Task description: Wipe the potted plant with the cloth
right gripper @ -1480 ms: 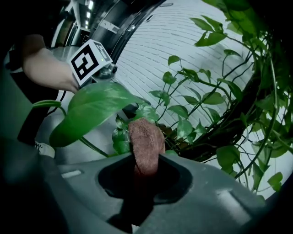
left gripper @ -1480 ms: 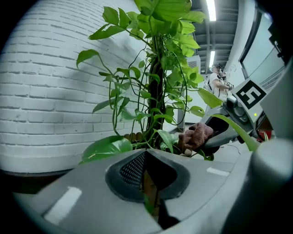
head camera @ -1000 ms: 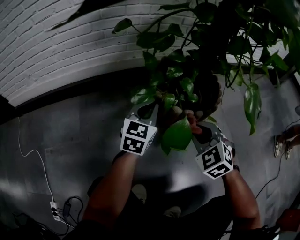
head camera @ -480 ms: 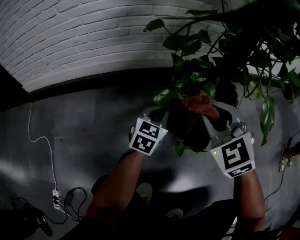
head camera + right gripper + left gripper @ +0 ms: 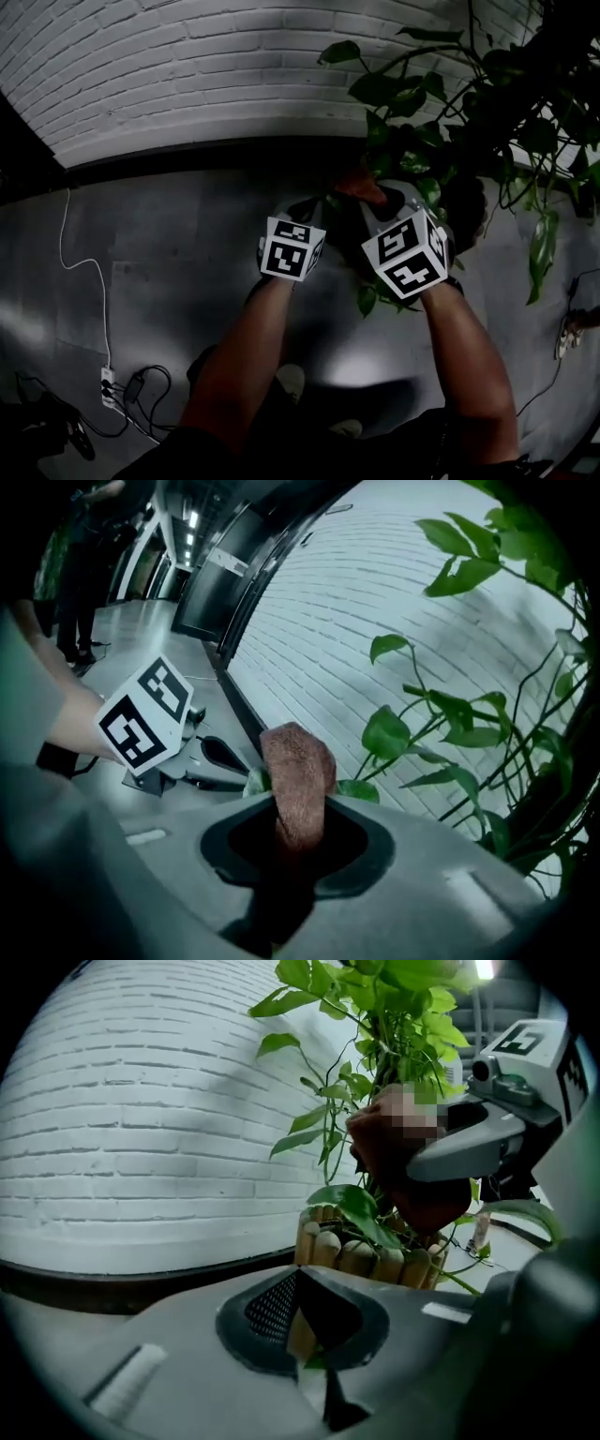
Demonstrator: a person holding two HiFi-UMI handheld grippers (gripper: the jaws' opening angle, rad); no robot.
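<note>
Swinging inward since half a second before, the right gripper (image 5: 292, 850) had drawn close beside the left gripper (image 5: 314, 1340), bringing the cloth (image 5: 298, 771) along. One rust-brown, nubbly cloth stood pinched between the right jaws, in among the stems of the single potted plant (image 5: 375, 1091). That plant, glossy green and trailing, rose from a log-ringed pot (image 5: 375, 1258) at the floor's (image 5: 169, 272) far edge, against the white brick wall (image 5: 187, 66). Left jaws were pressed together on a sliver of leaf (image 5: 317, 1360).

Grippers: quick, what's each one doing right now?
Left gripper: shut on a leaf.
Right gripper: shut on the cloth.
</note>
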